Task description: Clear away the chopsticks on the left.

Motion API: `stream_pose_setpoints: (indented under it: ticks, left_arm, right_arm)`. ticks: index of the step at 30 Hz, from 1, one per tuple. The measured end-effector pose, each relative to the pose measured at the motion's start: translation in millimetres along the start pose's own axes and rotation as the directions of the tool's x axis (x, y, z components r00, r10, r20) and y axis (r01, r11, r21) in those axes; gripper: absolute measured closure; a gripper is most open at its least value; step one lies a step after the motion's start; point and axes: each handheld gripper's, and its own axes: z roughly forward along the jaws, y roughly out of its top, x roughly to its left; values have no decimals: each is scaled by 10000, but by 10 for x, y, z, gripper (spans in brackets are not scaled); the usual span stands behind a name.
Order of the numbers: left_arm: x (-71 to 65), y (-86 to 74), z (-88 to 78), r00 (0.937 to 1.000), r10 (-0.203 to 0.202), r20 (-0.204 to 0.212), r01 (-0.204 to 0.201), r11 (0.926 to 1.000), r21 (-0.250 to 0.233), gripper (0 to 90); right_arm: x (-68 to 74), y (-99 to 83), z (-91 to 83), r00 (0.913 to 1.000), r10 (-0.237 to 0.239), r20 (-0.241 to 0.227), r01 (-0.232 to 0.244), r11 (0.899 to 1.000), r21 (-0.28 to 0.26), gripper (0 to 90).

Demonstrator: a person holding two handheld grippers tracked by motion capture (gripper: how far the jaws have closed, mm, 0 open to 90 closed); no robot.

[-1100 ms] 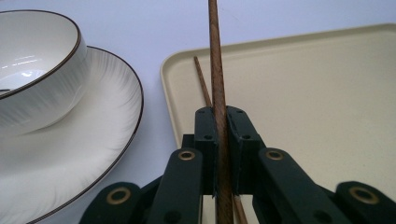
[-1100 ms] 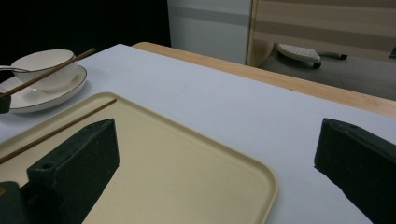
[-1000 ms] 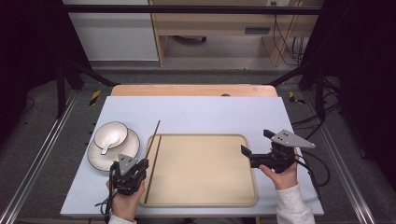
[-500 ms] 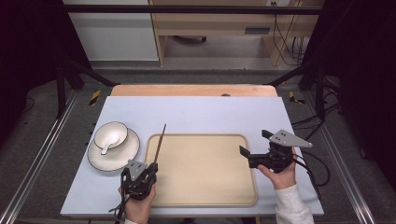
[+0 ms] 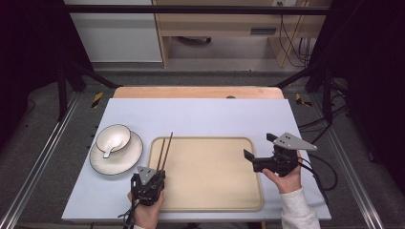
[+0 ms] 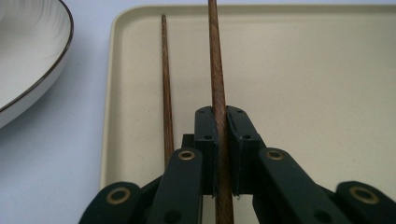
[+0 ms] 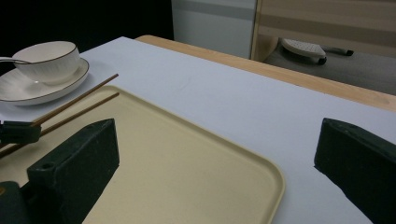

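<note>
1. Left gripper, near the tray's front-left corner, has its jaws pinched tight on one wooden chopstick, which runs fwd between them and out over the tray.
2. A 2nd chopstick sits just left of the gripped one, roughly parallel; its near end passes under the gripper. Whether it rests on the tray or is lifted can't be told.
3. From the high view, both chopsticks point away from the person, tips past the tray's far-left edge.
4. Right gripper, held at the tray's right side, has jaws spread wide w/ nothing between them; one jaw is over the tray, the other over the bench.
5. Beige tray lies at bench centre, on a pale blue-grey top.
6. Left of the tray: white plate w/ dark rim, carrying a white bowl and a spoon.
7. No readable brands or labels.
</note>
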Motion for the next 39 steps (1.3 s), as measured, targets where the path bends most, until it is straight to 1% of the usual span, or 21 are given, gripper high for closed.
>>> stream_pose_setpoints:
  ticks: [4, 6, 8, 13, 15, 24, 27, 30, 32, 34, 35, 37, 38, 39]
  left_arm:
    - [-3, -3, 13, 10000, 32, -51, -32, 9999, 118, 834]
    - [-4, -4, 22, 10000, 39, -48, -38, 9995, 305, 833]
    - [-10, -6, 22, 9999, 64, -110, -60, 9993, 361, 833]
    - [-23, 1, 50, 9995, 163, -268, -142, 9968, 786, 830]
    - [-26, 3, 54, 9993, 202, -330, -173, 9961, 860, 830]
    - [-32, 12, 62, 9993, 242, -298, -215, 9957, 903, 806]
    - [-20, 17, 61, 9995, 229, -208, -209, 9955, 921, 798]
    - [1, 36, 43, 9997, 223, -45, -219, 9970, 742, 779]
    - [20, 67, 7, 9996, 257, 150, -265, 9982, 541, 759]
    - [47, 120, -34, 9988, 300, 389, -313, 9990, 334, 707]
    - [68, 162, -63, 9975, 371, 600, -380, 9992, 147, 689]
    - [88, 229, -97, 9962, 403, 776, -394, 9991, -121, 651]
    - [108, 280, -126, 9932, 605, 998, -567, 9976, -406, 638]
    - [117, 312, -144, 9917, 672, 1094, -614, 9966, -551, 617]
  right_arm:
    - [0, -1, 3, 10000, -11, 6, 11, 10000, 21, 5]
    - [-1, -2, 4, 10000, -24, -2, 24, 10000, 40, 5]
    - [0, -2, 6, 10000, -22, 16, 22, 10000, 47, 5]
    - [2, -5, 12, 10000, -27, 7, 27, 10000, 72, 5]
    - [3, -6, 16, 10000, -26, 6, 26, 10000, 76, 5]
    - [1, -4, 9, 10000, -25, 18, 25, 10000, 85, 4]
    - [0, -3, 7, 10000, -32, 22, 31, 10000, 88, 4]
    - [-8, 1, -7, 10000, -44, 16, 44, 10000, 58, 4]
    - [-17, 4, -19, 10000, -33, 54, 33, 10000, -1, 4]
    - [-26, 7, -32, 10000, 24, 90, -23, 10000, -48, 4]
    - [-31, 8, -41, 10000, 22, 91, -22, 10000, -58, 4]
    - [-37, 12, -56, 9999, 82, 131, -81, 9999, -93, 5]
    - [-42, 13, -60, 9999, 51, 113, -49, 9999, -124, 4]
    - [-44, 15, -68, 9999, 77, 138, -75, 9999, -148, 5]
